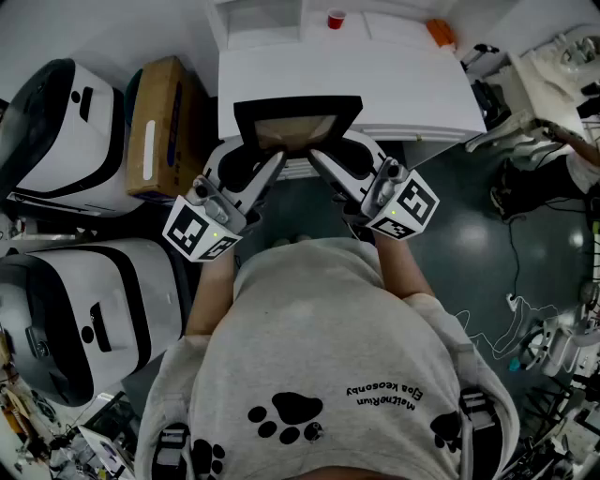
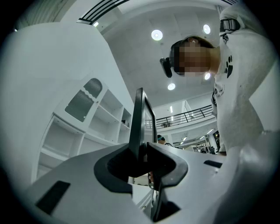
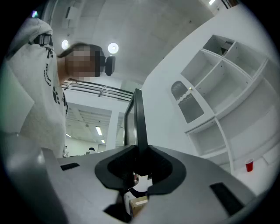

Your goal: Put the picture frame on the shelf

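A black picture frame (image 1: 297, 124) is held up between both grippers, in front of the white shelf unit (image 1: 394, 89). My left gripper (image 1: 274, 161) is shut on the frame's left lower edge and my right gripper (image 1: 319, 161) on its right lower edge. In the left gripper view the frame (image 2: 141, 127) stands edge-on, pinched between the jaws, with the shelf's open compartments (image 2: 87, 127) to the left. Seen from the right gripper view, the frame (image 3: 138, 127) also rises edge-on from the closed jaws, and the shelf compartments (image 3: 223, 87) lie to the right.
A red cup (image 1: 336, 19) and an orange object (image 1: 440, 33) sit on the shelf unit's top. A cardboard box (image 1: 157, 127) and white machine housings (image 1: 56, 131) stand at the left. Cables and gear (image 1: 534, 187) clutter the floor at the right.
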`<state>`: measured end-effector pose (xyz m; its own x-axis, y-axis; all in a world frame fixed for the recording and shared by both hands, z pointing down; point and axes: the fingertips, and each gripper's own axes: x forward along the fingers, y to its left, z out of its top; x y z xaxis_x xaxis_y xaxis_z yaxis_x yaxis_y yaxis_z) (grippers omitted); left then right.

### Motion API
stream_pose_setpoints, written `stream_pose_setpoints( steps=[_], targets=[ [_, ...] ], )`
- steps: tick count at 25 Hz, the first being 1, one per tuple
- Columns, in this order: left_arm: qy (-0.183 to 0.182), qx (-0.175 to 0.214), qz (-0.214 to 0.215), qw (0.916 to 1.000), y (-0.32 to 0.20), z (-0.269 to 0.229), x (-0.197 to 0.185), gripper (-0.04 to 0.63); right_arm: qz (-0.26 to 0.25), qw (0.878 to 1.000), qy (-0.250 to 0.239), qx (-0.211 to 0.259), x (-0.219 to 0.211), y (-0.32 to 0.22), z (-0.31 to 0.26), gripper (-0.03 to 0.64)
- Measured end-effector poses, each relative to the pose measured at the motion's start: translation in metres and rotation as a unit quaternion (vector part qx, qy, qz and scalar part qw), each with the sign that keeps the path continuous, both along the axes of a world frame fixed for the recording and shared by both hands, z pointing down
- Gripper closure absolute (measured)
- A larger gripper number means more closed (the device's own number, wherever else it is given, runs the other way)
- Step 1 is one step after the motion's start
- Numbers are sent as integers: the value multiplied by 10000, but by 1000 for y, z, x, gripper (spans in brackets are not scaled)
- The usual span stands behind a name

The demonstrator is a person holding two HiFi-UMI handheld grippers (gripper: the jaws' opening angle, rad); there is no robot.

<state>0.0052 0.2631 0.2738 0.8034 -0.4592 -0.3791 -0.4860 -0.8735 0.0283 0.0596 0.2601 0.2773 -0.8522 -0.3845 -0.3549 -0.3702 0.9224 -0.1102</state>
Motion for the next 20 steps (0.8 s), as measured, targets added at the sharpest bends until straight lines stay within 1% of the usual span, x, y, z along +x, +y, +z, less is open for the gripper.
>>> stream_pose_setpoints(
  steps=[12, 20],
  targets=[
    [-24, -39, -20, 10000, -2, 2, -3, 485, 45, 10000, 5, -10, -3, -2, 3, 515],
    [28, 2, 127, 9999, -1, -4, -11, 486, 149, 9999, 50, 25, -12, 0, -3, 515]
  ],
)
